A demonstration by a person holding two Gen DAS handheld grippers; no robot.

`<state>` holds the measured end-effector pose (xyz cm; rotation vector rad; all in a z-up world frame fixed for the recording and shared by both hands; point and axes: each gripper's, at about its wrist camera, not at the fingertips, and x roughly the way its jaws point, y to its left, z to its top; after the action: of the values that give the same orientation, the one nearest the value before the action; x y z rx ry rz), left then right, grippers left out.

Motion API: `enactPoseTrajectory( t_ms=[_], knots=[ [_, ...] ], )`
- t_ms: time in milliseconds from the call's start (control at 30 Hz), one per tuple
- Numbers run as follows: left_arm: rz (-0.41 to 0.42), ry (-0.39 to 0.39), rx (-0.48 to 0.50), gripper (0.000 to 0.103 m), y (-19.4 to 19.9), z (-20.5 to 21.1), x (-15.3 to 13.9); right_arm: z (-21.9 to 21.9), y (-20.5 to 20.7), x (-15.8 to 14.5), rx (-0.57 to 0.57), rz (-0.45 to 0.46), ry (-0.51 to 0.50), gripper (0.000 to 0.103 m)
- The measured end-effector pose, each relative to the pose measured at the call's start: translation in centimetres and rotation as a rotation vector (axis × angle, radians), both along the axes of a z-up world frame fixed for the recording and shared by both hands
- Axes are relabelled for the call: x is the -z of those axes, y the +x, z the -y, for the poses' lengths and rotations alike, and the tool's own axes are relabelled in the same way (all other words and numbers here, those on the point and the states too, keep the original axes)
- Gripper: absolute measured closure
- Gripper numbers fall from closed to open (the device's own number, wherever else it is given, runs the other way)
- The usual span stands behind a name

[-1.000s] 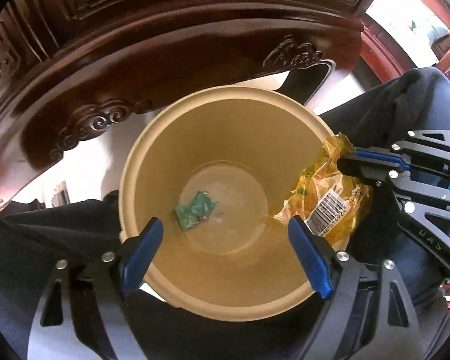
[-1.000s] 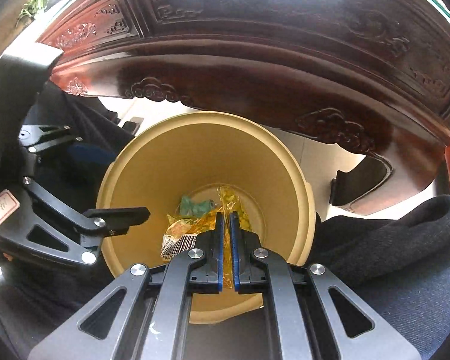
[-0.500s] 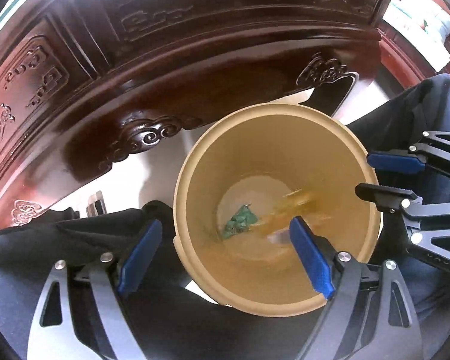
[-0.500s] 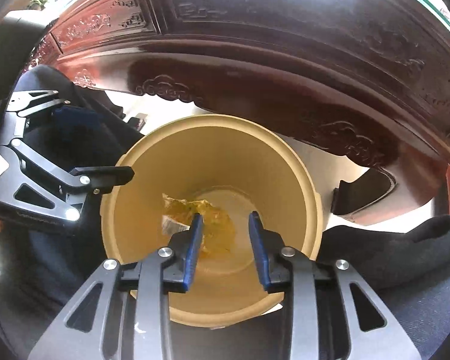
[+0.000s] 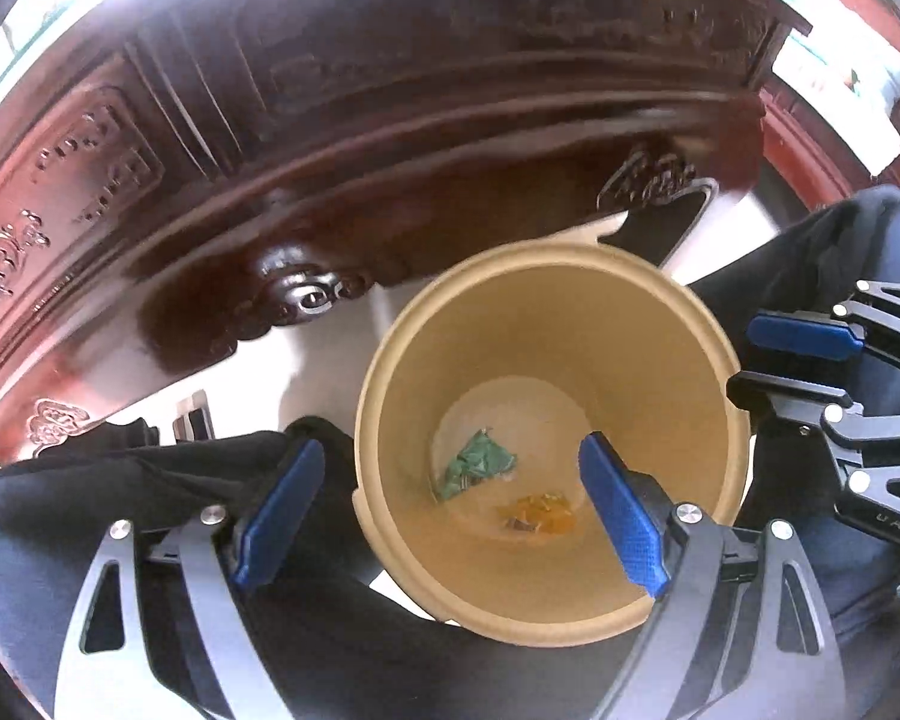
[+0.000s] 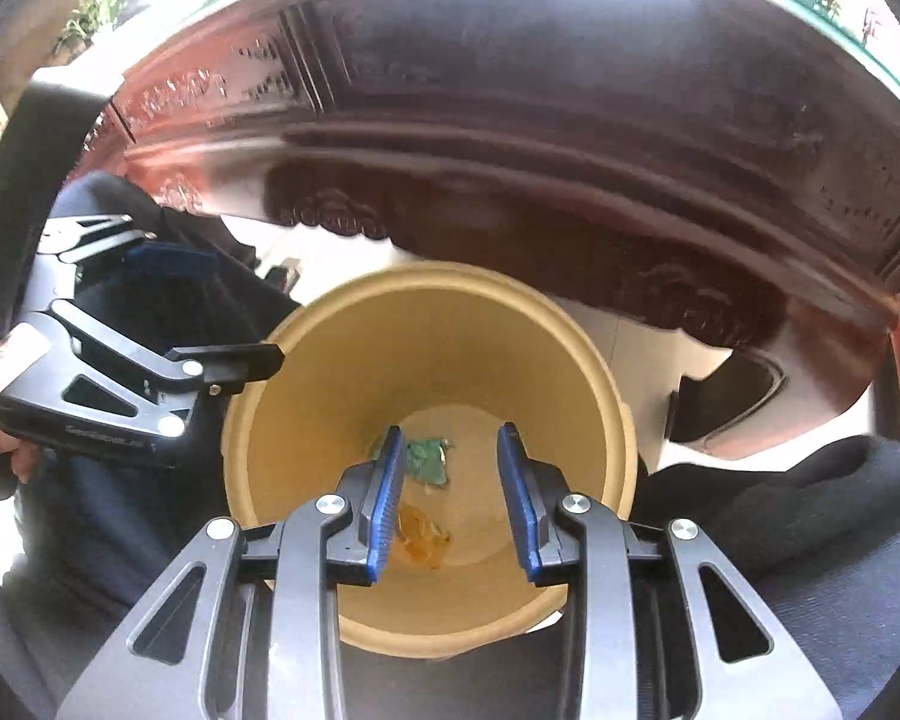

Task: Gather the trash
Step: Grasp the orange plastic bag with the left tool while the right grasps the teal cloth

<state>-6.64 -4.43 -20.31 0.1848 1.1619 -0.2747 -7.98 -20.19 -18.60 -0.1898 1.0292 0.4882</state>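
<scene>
A tan waste bin [image 5: 570, 324] stands on the floor between a person's knees, below both grippers. On its bottom lie a crumpled green wrapper [image 5: 477, 463] and a yellow plastic wrapper [image 5: 537, 513]. My left gripper [image 5: 450, 447] hangs wide open above the bin's near left rim and holds nothing. My right gripper [image 5: 744, 354] hovers at the bin's right rim. In the right wrist view the right gripper [image 6: 450, 432] is open and empty above the bin [image 6: 426, 336]. The green wrapper [image 6: 429, 459] and yellow wrapper [image 6: 423, 540] lie far below it. The left gripper [image 6: 228, 306] shows at the left.
A dark carved wooden table [image 5: 390, 150] arches close over the bin's far side. The person's legs in dark trousers [image 5: 120, 510] flank the bin on both sides. White floor [image 5: 318, 348] shows between table and bin. A hand [image 6: 6, 450] grips the left tool.
The right gripper opened and let go of the yellow wrapper, which dropped to the bin's bottom beside the green one. Both grippers have risen, so the bin looks smaller.
</scene>
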Motion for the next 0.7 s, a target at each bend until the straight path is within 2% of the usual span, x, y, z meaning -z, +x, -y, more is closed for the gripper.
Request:
enactPoseTrajectory(
  t_ms=[100, 167, 267, 367, 433, 467, 500, 533, 567, 633, 700],
  knots=[
    [0.079, -0.028, -0.018, 0.017, 0.0, -0.3, -2.3, 0.4, -0.2, -2.4, 0.005, 0.074, 0.038, 0.070],
    [0.171, -0.039, -0.045, 0.015, 0.0, -0.7, -4.8, 0.8, -0.4, -4.5, 0.015, 0.146, 0.062, 0.067],
    [0.324, -0.065, -0.110, 0.005, 0.1, -1.8, -9.1, 1.4, -0.5, -8.2, 0.036, 0.267, 0.109, 0.062],
    [0.466, -0.088, -0.169, 0.004, 0.5, -3.3, -13.1, 1.5, -0.2, -11.8, 0.049, 0.385, 0.148, 0.050],
    [0.534, -0.088, -0.207, 0.004, 1.3, -4.1, -15.3, 1.3, 0.2, -13.9, 0.055, 0.461, 0.169, 0.035],
    [0.562, -0.091, -0.225, 0.004, 1.8, -4.5, -16.1, 1.0, 0.4, -15.0, 0.055, 0.504, 0.185, 0.030],
    [0.591, -0.097, -0.242, 0.004, 2.4, -4.9, -17.0, 0.8, 0.6, -15.9, 0.057, 0.539, 0.196, 0.016],
    [0.610, -0.101, -0.253, 0.004, 3.0, -5.2, -17.6, 0.5, 0.8, -17.1, 0.069, 0.597, 0.212, 0.011],
    [0.632, -0.101, -0.270, 0.004, 3.9, -5.7, -18.1, 0.3, 0.9, -18.0, 0.073, 0.641, 0.227, 0.008],
    [0.657, -0.095, -0.288, 0.004, 5.8, -6.4, -18.7, -0.2, 1.4, -19.3, 0.070, 0.696, 0.252, 0.008],
    [0.642, -0.092, -0.310, 0.004, 8.3, -6.8, -18.8, -0.7, 2.4, -20.1, 0.072, 0.720, 0.270, 0.008]
  ],
)
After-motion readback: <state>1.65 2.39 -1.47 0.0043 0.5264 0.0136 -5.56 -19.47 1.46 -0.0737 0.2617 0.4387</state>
